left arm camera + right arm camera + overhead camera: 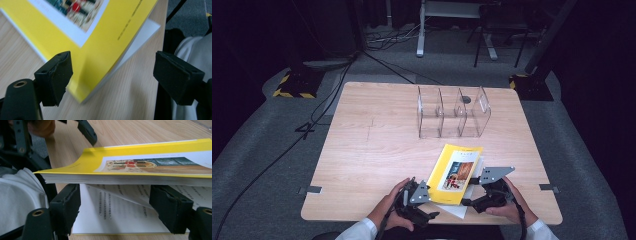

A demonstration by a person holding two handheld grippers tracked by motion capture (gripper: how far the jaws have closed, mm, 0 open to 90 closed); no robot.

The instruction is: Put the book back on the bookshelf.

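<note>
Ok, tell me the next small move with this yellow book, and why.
Probably close the left gripper on the near corner of the yellow book. That corner sits between its open jaws, untouched, while the right gripper has its jaws under the lifted bulk of the pages. The book lies part open on the table, short of the clear rack.

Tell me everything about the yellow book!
The book is a thin paperback with a bright yellow cover and a white panel holding a colourful picture. It lies near the table's front edge, partly open: the cover and most pages are lifted, while the lowest printed pages lie flat on the wood. The right claw sits under the raised pages, jaws apart. The left claw straddles the book's corner, open, with one jaw right at the cover's edge.
</note>
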